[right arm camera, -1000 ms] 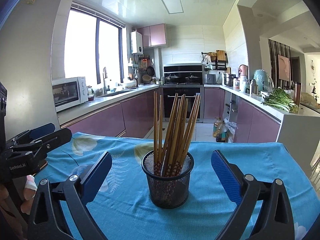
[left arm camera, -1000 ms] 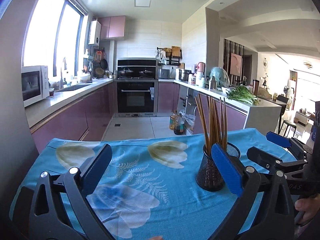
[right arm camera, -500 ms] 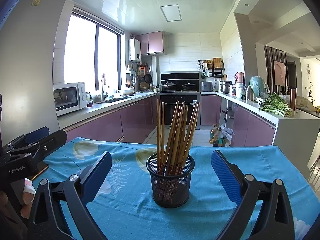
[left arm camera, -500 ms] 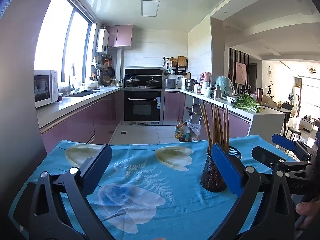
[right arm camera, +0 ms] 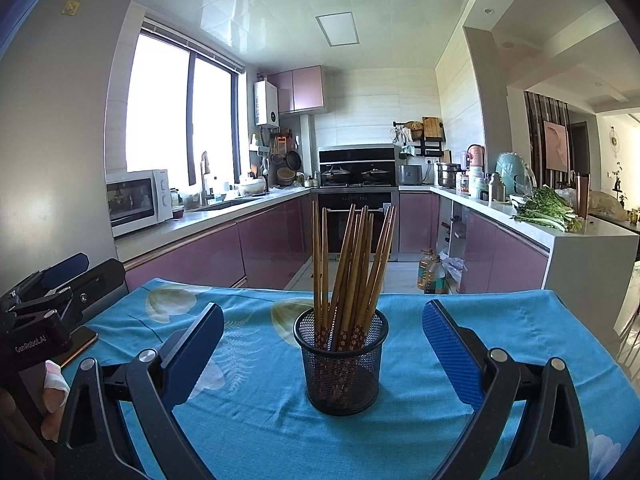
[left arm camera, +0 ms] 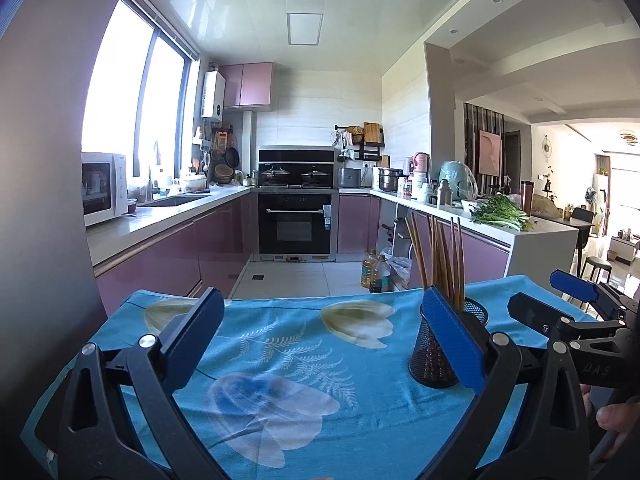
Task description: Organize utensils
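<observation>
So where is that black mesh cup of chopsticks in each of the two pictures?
Left wrist view: the mesh cup sits low right, partly behind the left tool's right finger.
Right wrist view: the cup stands centre, between the right tool's open fingers.
Shared landmark: the black oven.

- Black mesh cup (right arm camera: 341, 364) upright on the blue flowered tablecloth (right arm camera: 500, 320), holding a bundle of wooden chopsticks (right arm camera: 352, 264) fanned upward.
- Right gripper (right arm camera: 323, 350) spread wide, blue pads (right arm camera: 450, 354) either side of the mesh cup, neither touching it.
- Left gripper (right arm camera: 60, 276) far to the left of the mesh cup, parted, gripping nothing.
- Phone (right arm camera: 80, 344) flat on the cloth, left of the cup, beneath the left gripper.
</observation>
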Demonstrator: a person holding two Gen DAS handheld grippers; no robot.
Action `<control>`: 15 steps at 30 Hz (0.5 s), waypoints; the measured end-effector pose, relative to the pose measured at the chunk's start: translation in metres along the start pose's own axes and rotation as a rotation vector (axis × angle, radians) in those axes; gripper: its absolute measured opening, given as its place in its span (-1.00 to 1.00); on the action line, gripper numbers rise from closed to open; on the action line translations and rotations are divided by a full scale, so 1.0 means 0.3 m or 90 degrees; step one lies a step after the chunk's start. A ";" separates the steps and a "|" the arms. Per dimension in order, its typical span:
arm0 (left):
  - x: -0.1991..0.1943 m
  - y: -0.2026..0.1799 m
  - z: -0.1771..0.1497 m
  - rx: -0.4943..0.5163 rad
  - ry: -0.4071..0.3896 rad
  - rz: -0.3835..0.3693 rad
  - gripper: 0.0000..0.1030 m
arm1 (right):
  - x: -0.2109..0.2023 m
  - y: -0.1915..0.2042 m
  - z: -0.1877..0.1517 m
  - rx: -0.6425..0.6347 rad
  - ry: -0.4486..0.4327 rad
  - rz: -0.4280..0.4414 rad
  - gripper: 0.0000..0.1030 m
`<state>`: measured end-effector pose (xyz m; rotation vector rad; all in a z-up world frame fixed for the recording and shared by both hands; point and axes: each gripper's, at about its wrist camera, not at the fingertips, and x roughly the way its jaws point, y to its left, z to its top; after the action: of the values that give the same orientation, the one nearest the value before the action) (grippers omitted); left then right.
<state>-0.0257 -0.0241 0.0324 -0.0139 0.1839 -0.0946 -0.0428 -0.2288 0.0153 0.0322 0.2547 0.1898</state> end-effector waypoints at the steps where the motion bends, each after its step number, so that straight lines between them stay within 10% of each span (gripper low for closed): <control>1: -0.002 -0.002 -0.001 0.000 0.000 0.000 0.90 | 0.000 -0.002 0.000 0.000 0.000 0.000 0.87; 15: -0.010 0.004 0.000 0.003 -0.003 0.010 0.90 | -0.001 0.000 0.004 0.002 0.004 -0.005 0.87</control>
<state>-0.0284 -0.0227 0.0328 -0.0076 0.1793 -0.0792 -0.0427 -0.2288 0.0166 0.0341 0.2608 0.1818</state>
